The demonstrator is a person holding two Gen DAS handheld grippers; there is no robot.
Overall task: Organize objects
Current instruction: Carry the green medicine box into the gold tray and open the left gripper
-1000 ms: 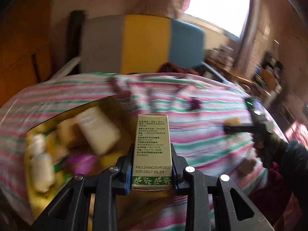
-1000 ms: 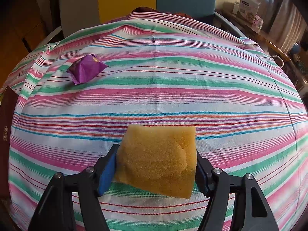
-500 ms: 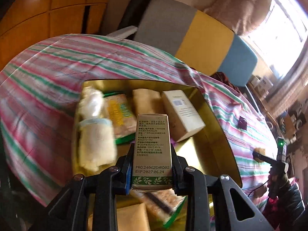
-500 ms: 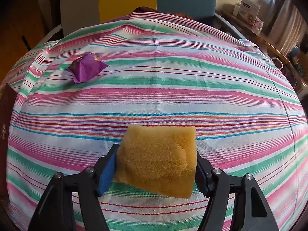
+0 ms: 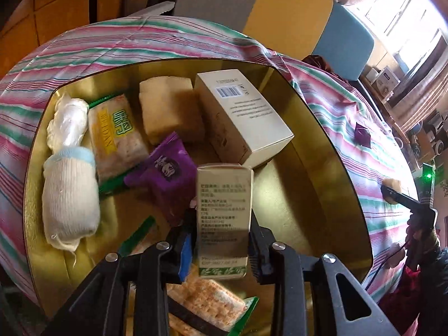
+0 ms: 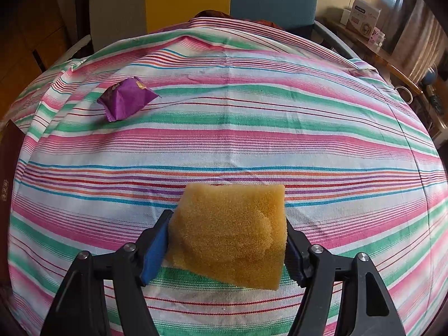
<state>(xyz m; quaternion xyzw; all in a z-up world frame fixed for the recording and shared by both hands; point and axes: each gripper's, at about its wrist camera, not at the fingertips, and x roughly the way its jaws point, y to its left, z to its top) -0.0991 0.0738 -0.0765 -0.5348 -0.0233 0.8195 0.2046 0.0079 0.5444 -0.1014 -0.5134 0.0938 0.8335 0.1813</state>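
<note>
Two grippers are each pinching something. Left gripper [image 5: 221, 247], jaws just easing apart, is gripping a carton [image 5: 222, 218] upright over the tin [image 5: 322, 128]; right gripper [image 6: 226, 247] is squeezing a sponge [image 6: 228, 232] above the cloth [image 6: 252, 140].

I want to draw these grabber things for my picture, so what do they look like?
Both grabbers are black frames with triangle-shaped cut-outs and round silver bolts. The left gripper and the right gripper each have a blue pad on one side of the jaws and a dark ribbed pad on the other. Seen from the left camera, the right one carries a small green light, with a dark sleeve behind it.
</note>
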